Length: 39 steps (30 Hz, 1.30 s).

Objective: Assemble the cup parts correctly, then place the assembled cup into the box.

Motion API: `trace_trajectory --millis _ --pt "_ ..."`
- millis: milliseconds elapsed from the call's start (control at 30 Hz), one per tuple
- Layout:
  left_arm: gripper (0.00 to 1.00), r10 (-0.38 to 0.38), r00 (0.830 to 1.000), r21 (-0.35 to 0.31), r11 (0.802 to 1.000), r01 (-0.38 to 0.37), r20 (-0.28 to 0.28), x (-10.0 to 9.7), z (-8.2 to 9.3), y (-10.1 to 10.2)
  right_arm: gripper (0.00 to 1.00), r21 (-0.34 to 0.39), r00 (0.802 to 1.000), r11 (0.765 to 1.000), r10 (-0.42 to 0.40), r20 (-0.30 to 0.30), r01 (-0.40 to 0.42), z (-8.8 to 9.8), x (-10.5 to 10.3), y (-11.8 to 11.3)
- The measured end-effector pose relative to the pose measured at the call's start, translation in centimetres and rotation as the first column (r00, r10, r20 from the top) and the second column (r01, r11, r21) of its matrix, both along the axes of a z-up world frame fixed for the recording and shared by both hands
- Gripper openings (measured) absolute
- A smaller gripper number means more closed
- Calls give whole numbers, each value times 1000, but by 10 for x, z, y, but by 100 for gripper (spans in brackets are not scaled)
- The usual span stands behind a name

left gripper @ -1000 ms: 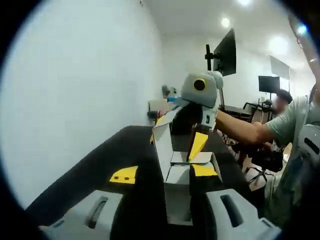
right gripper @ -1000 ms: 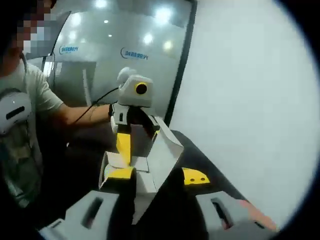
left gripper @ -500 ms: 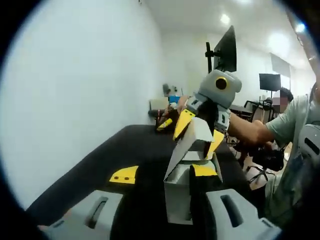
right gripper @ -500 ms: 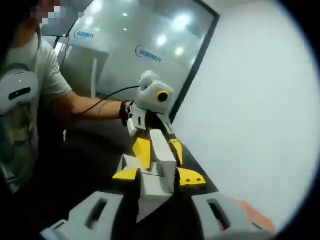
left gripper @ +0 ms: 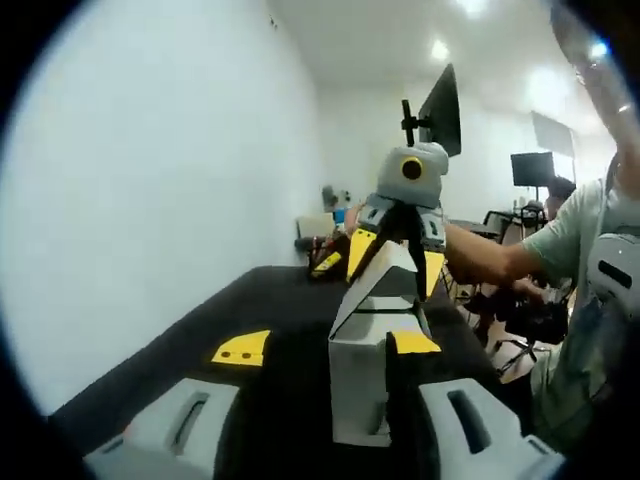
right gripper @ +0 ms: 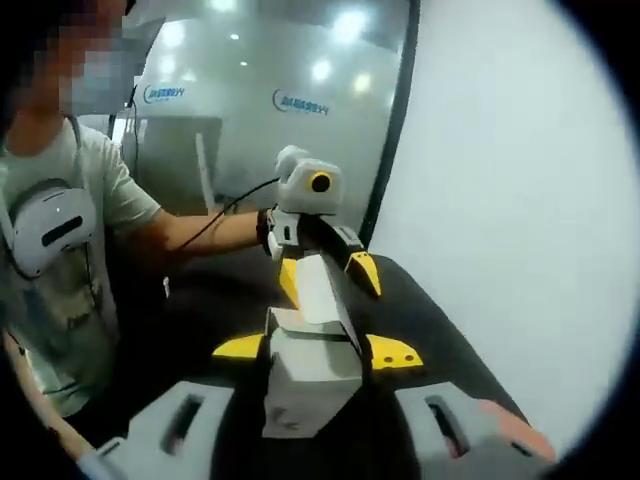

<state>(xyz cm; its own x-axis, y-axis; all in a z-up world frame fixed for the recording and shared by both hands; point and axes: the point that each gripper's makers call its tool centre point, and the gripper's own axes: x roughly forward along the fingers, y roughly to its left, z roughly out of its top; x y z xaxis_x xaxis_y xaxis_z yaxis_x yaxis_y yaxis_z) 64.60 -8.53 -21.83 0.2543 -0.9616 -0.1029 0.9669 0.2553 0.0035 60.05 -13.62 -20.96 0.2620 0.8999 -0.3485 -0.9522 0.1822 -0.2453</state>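
The only writing is a pair of blue logos on the glass wall (right gripper: 250, 120) in the right gripper view, too blurred to read. The white box (left gripper: 368, 375) carries no label I can make out.

The box stands upright on the black table (left gripper: 250, 300), between the two grippers. In the left gripper view the left gripper (left gripper: 330, 348) has its yellow-tipped fingers (left gripper: 240, 348) spread wide, one out to the side over the table, the other against the box wall. The right gripper (left gripper: 392, 250) reaches in from the far side, its yellow tips either side of the top flap, which leans down over the box mouth.

In the right gripper view the right gripper (right gripper: 316, 350) is likewise parted, the box (right gripper: 305, 375) sitting between its tips; both look to touch its sides, though I cannot tell whether they grip. Beyond, the left gripper (right gripper: 330, 270) straddles the raised flap. A person (right gripper: 70, 270) in a light shirt stands behind. A monitor (left gripper: 440, 110) stands farther back.
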Motion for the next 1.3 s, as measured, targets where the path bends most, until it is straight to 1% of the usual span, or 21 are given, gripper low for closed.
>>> trace_trajectory --millis 67,133,167,200,233,267,300,400,500,567,633,667,700,733,800,1033,1167,1200,1233,1267,1300 --pt "55 -52 998 -121 992 47 -40 -11 4 4 36 -19 1000 1000 8 -6 -9 -1 -3 2" --pt "76 -104 994 -165 981 99 -26 -22 -4 1 39 -38 1000 999 22 -15 -22 -2 -7 3" --pt "82 -133 990 -165 978 124 -44 -28 -12 -4 40 -45 999 999 24 -21 -25 -2 -8 4" --pt "86 -139 989 -162 978 129 -51 -30 -17 -7 40 -56 1000 998 21 -23 -22 -2 -8 3" --pt "88 -127 991 -158 980 119 -45 -30 -26 -15 40 -67 1000 998 16 -20 -18 -3 -7 3" --pt "88 -112 993 -120 987 108 -29 -28 -36 -21 40 -74 1000 997 13 -19 -14 -3 -7 3" --pt "87 -102 995 -83 992 99 -22 -26 -46 -27 40 -80 1000 997 10 -26 -12 -3 -6 3" --pt "87 -107 994 -74 992 104 -33 -25 -61 -46 40 -92 999 996 11 -40 -15 -3 -9 3" --pt "82 -101 994 -83 992 97 -38 -20 -65 -51 40 -102 999 995 10 -41 -14 -3 -11 5" --pt "78 -100 995 -64 993 99 -17 -20 -71 -55 40 -111 999 994 8 -42 -12 -4 -13 4" --pt "76 -100 995 -59 993 99 -12 -18 -74 -59 40 -117 999 993 7 -46 -12 -4 -14 4" --pt "70 -94 996 -21 995 94 -7 -18 -81 -59 40 -120 999 993 5 -46 -10 -4 -14 4" --pt "57 -64 998 5 998 64 4 -13 -85 -57 40 -128 999 992 4 -48 -10 -4 -14 4" --pt "52 -82 997 -6 997 82 -5 -17 -84 -59 41 -143 999 990 0 -51 -8 -5 -13 3" --pt "51 -73 997 -33 997 73 -14 -14 -80 -56 40 -157 999 988 1 -54 -10 -6 -14 1" --pt "51 -69 998 -39 997 68 -15 -18 -80 -55 41 -196 997 980 21 -69 -35 6 -23 3" --pt "51 -67 998 -49 997 66 -19 -18 -80 -54 38 -221 985 970 72 -156 -106 12 -38 11" --pt "51 -67 998 -54 996 66 -20 -18 -80 -53 35 -216 974 968 81 -210 -127 14 -44 13" --pt "51 -67 998 -57 996 66 -21 -16 -80 -53 35 -226 964 965 73 -254 -133 14 -44 14" --pt "51 -67 998 -60 996 66 -21 -16 -80 -52 34 -235 969 965 61 -240 -119 18 -35 15" --pt "51 -67 998 -61 996 66 -21 -16 -80 -53 33 -266 972 958 43 -232 -106 18 -29 13"
